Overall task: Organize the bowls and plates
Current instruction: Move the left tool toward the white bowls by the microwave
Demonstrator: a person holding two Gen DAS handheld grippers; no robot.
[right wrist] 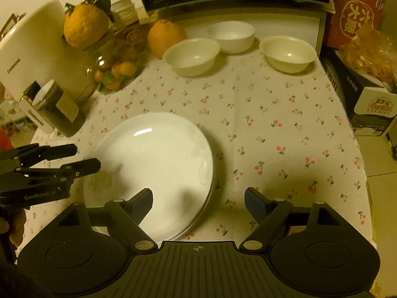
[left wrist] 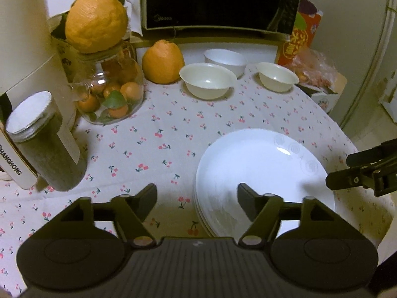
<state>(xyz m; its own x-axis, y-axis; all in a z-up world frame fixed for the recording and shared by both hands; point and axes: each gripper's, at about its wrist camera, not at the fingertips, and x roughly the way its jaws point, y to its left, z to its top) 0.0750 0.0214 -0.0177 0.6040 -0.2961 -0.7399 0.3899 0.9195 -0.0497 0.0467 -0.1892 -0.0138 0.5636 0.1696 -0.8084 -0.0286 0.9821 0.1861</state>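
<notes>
**Plates stacked, bowls still loose at the back**

So the stack of plates [right wrist: 151,164] sits near the front of the surface [right wrist: 273,114], a few plain white plates nested one on another, glossy, with a faint embossed swirl pattern near one rim. The edges don't line up perfectly, you can see the lower rims peeking out on one side, but my guess is that part is basically done.

Both grippers flank the stack with nothing in them. The left gripper [left wrist: 197,198] has its jaws spread wide, one finger hanging over the plate edge and the other over the cloth. The right gripper [right wrist: 198,198] is spread wide too, straddling the opposite rim. Reads to me like they just bracket the pile from either side.

Further back are three white bowls: a wide one [right wrist: 191,55], a deeper one [right wrist: 232,36] right behind it, and another [right wrist: 287,53] off on its own. Probably those want nesting next.

Around that: big citrus fruit [left wrist: 162,62], a glass jar of little oranges [left wrist: 111,92], a microwave [left wrist: 218,2].
</notes>
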